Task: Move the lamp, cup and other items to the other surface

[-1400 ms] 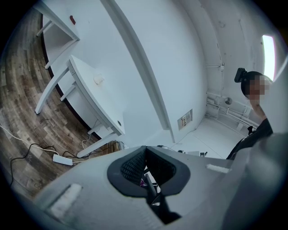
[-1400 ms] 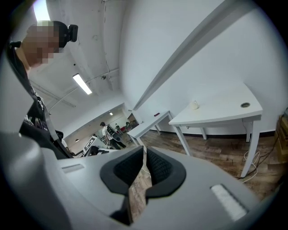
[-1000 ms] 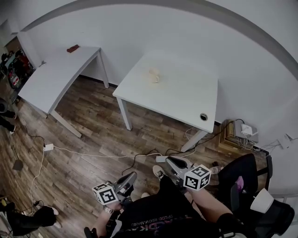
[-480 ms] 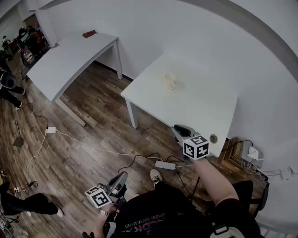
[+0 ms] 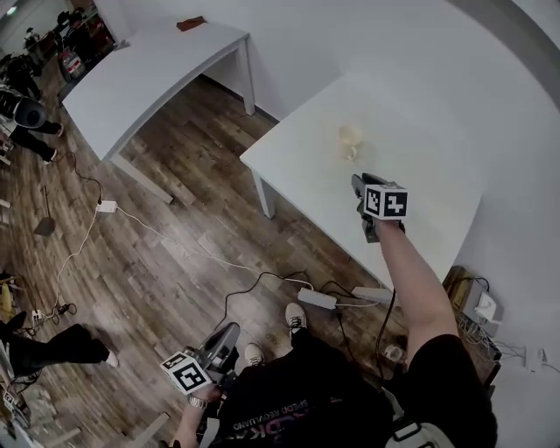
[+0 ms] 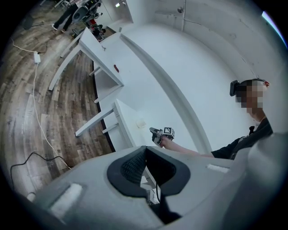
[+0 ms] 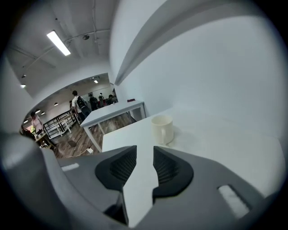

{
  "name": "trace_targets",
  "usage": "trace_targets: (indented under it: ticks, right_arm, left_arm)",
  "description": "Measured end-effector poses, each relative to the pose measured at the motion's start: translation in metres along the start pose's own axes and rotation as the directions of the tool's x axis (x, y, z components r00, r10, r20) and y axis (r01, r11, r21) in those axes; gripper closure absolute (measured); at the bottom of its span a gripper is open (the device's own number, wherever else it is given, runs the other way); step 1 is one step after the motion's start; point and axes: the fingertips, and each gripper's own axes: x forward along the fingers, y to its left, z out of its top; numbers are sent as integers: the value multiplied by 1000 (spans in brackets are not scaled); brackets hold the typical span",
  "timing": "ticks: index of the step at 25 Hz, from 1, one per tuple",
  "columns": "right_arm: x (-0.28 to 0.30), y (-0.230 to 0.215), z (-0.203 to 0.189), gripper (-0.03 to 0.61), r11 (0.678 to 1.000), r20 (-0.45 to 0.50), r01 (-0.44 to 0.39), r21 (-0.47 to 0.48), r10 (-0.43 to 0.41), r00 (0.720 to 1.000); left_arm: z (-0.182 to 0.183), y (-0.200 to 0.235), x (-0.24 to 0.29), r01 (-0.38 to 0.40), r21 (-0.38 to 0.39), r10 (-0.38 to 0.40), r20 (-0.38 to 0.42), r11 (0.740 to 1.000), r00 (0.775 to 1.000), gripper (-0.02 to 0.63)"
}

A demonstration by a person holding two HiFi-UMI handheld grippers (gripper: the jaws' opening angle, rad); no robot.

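Mug (image 7: 162,129) ahead and slightly right of the empty right gripper (image 7: 145,150), its jaws just opening to half-width, risks toppling if the gap proves too narrow.

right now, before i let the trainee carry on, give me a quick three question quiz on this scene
1. True or false: the right gripper is shut on the cup.
2. What lies on the far table? A) a lamp B) a small reddish item C) a second cup
3. Fill in: the ___ gripper hangs low over the wooden floor, away from both tables.

Key
1. False: its jaws stand apart and have just been opening, with nothing between them; the cup stands ahead of them on the near table.
2. B
3. left: the left gripper.
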Motion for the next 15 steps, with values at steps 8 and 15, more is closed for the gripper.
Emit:
trace_targets:
  ticks: [8, 15]
  right_arm:
    - [84, -53, 16, 442, 998, -88, 47, 50, -42, 995]
    - [123, -59, 14, 430, 999, -171, 26, -19, -29, 985]
  left_arm:
    - [-8, 18, 0, -128, -67, 130, 33, 990, 991, 617]
    - [-8, 22, 6, -176, -83, 180, 54, 981, 982, 617]
